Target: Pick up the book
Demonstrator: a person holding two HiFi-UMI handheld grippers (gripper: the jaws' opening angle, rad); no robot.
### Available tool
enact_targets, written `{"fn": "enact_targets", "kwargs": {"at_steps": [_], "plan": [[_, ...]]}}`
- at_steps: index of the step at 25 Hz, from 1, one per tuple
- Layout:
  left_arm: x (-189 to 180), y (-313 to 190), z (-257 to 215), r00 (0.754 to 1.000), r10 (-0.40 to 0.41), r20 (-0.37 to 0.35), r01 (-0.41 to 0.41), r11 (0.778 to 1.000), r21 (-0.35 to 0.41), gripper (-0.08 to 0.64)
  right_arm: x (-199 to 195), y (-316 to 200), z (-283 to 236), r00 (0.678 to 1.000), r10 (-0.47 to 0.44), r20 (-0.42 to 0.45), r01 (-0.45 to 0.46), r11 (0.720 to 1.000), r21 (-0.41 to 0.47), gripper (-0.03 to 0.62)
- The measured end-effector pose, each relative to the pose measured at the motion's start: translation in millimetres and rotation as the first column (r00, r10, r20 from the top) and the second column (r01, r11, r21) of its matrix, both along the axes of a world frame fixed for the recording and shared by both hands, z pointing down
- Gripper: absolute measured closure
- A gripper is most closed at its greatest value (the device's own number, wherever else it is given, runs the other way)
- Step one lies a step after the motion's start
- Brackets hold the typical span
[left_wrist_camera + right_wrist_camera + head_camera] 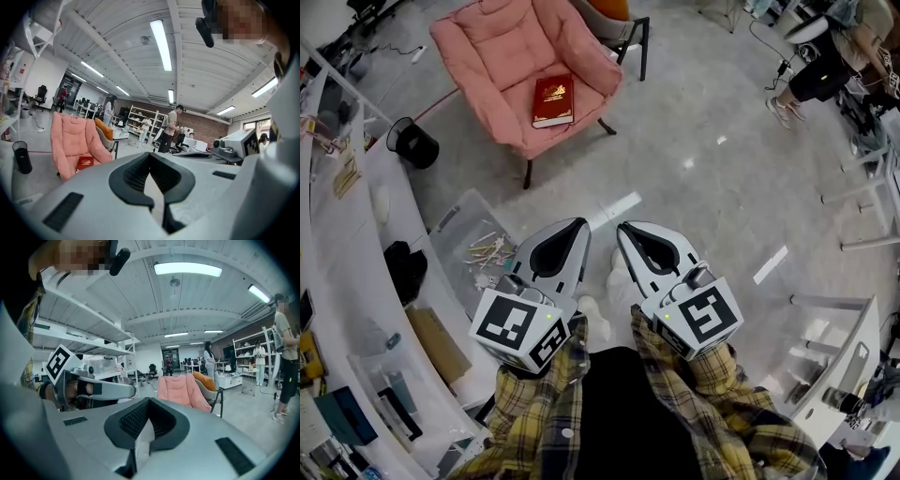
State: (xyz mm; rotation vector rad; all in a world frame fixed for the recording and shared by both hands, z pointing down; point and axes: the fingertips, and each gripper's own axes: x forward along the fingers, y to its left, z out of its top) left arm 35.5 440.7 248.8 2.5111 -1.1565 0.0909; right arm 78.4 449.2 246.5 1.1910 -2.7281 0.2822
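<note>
A dark red book (553,100) lies flat on the seat of a pink padded chair (487,56) at the far side of the floor. The left gripper view also catches the book (85,162) on the chair (70,140), far off to the left. My left gripper (581,225) and right gripper (623,228) are held side by side close to my body, well short of the chair, both pointing toward it. Each one has its jaws together and holds nothing. In the right gripper view the chair (180,389) stands straight ahead of the right gripper (149,400); the book is hidden there.
A black bin (412,142) stands left of the chair. A clear plastic box (455,234) with small parts sits on the floor by my left side, next to a long white bench (356,234). White frames (862,187) and a person (825,66) are at the right.
</note>
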Motion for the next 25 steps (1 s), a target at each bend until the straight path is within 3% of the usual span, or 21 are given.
{"fn": "enact_targets", "kwargs": {"at_steps": [14,25], "plan": [[42.3,-117.9,-12.1,0.994,-0.105,0.023,0.104,0.994,0.02,0.555,49.7,-115.4,-10.7,0.995,-0.093,0.025,0.093,0.996,0.003,0.577],[53.0,-146.3,-11.4,0.981,-0.188,0.037,0.188,0.982,0.008,0.555,63.2,-147.7,-6.6,0.984,-0.174,0.036,0.175,0.985,-0.002,0.577]]}}
